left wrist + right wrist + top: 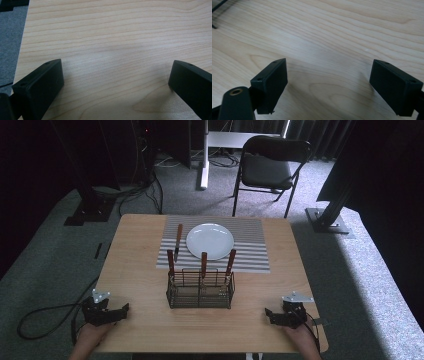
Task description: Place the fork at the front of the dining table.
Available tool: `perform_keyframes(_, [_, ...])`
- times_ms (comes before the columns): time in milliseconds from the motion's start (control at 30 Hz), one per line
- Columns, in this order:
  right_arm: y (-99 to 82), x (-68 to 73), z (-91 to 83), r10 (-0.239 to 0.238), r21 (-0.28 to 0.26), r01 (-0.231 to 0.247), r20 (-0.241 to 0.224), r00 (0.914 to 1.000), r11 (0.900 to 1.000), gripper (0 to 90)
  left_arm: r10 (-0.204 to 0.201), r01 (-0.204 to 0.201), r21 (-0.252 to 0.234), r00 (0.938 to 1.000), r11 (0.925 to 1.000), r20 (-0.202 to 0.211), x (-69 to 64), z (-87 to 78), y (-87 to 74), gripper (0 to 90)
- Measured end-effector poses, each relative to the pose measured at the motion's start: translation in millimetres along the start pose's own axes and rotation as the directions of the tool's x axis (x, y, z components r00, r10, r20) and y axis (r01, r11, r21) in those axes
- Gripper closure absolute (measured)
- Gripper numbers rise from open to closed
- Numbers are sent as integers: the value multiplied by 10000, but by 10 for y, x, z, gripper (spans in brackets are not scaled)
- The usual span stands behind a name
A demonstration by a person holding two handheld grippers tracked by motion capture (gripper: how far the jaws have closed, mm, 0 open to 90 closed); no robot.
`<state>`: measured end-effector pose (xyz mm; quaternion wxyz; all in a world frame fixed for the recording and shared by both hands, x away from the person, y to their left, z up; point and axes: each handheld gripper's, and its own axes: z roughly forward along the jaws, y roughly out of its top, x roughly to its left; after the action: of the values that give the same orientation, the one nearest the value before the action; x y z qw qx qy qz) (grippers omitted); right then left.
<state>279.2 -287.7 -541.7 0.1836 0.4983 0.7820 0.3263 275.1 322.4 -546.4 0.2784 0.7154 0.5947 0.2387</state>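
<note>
Both grippers, left (125,309) and right (269,312), wide open, empty. Basket (200,290) at 12 o'clock: cutlery (204,262) stiff, light, slippery; grip wooden handles.

Basket (200,289) before plate (210,241); plate on mat (250,250).

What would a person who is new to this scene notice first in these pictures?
Probably the black wire basket at the middle of the wooden table, with three wooden-handled utensils standing in it. Behind it a white plate lies on a striped placemat, with a knife beside it. The left claw and right claw, both open, rest at the near corners.
</note>
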Motion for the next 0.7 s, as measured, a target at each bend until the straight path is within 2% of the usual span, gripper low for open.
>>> perform_keyframes(67, [18,22,-18,20,17,-19,-187,9998,10000,142,1,-1,1,10000,10000,-1,0,0,0,0])
perform_keyframes(267, [130,101,-150,-160,-447,147,-284,9995,9989,142,1,-1,-1,10000,10000,0,0,0,0,0])
perform_keyframes(333, [178,137,-195,-285,-567,271,-246,9993,9980,143,4,-4,1,10000,10000,-1,0,0,0,0])
perform_keyframes(633, [419,269,-412,-474,-1153,381,-784,9958,9926,143,11,-11,9,10000,10000,0,1,-1,0,0])
perform_keyframes(700, [477,300,-455,-551,-1201,454,-787,9954,9917,143,12,-12,9,10000,10000,-4,1,-1,0,0])
